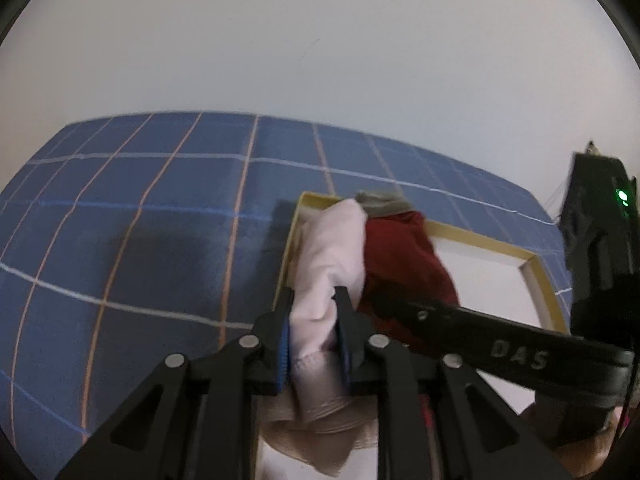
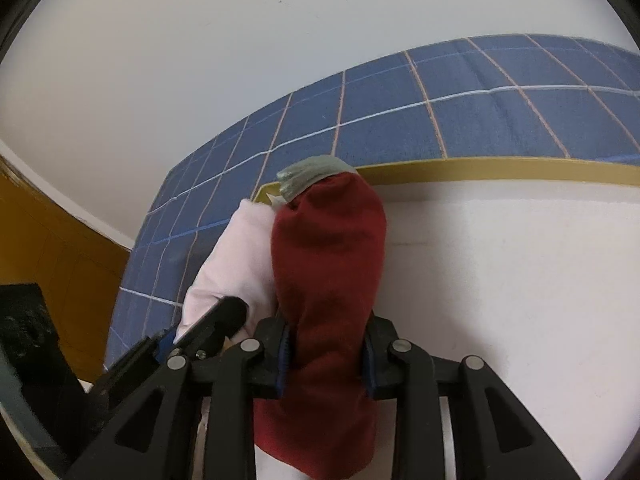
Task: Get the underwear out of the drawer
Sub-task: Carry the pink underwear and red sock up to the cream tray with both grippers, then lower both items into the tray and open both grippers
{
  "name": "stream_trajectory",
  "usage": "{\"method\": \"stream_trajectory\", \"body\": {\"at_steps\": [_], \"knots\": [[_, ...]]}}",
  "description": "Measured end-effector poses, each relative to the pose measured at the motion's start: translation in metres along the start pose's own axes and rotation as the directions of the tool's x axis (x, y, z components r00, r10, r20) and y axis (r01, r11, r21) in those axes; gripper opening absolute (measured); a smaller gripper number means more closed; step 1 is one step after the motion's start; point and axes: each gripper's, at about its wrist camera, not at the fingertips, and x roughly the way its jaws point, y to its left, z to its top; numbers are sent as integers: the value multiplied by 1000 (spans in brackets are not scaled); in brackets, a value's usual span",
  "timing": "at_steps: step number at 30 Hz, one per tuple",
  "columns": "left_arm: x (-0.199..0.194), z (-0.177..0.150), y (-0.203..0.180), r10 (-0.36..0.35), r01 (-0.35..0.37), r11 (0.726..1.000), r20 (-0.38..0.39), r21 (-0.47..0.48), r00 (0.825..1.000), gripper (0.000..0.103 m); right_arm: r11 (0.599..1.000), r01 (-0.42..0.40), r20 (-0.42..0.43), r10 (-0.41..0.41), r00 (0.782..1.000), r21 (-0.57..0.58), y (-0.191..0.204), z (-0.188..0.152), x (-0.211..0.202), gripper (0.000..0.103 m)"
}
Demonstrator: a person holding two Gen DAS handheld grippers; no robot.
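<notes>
My left gripper [image 1: 314,312] is shut on pale pink underwear [image 1: 332,248], whose folded body lies inside the open white drawer with a gold rim [image 1: 536,276]. My right gripper [image 2: 326,344] is shut on dark red underwear [image 2: 328,256] with a grey-green waistband [image 2: 308,176], lying beside the pink one. The red piece [image 1: 400,260] shows right of the pink in the left wrist view, with the right gripper's finger [image 1: 480,336] across it. The pink piece [image 2: 236,260] and the left gripper's fingertip [image 2: 224,316] show at left in the right wrist view.
The drawer's white floor [image 2: 520,300] stretches to the right. A blue checked cloth [image 1: 140,240] covers the surface left of and behind the drawer [image 2: 500,170]. A white wall stands behind. A brown wooden panel [image 2: 48,248] is at far left.
</notes>
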Motion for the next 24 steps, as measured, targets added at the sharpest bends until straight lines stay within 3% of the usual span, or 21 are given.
{"method": "stream_trajectory", "body": {"at_steps": [3,4,8,12,14,18,24], "knots": [[-1,-2,-2,24,-24,1000,1,-1,1000,20,1000,-6,4,6,1000,10,0,-1,-3,32],[-2,-4,-5,46,-46,999,3,9,999,23,1000,-22,4,22,1000,15,-1,0,-3,37],[-4,-14,-24,183,-183,980,11,72,983,24,999,-6,-10,6,1000,-31,6,1,-3,38],[-10,-22,-30,238,-238,970,7,44,971,24,999,11,-38,-13,999,-52,10,1,-5,50],[-15,-28,-32,255,-255,967,3,19,967,25,1000,-26,-18,26,999,-10,3,3,-11,52],[-12,-29,-30,234,-235,972,-40,-16,971,27,999,-53,26,54,998,-8,-4,3,-24,52],[-13,-26,-20,166,-169,982,-41,-82,985,29,999,-18,135,22,991,-33,-5,-15,-74,52]]}}
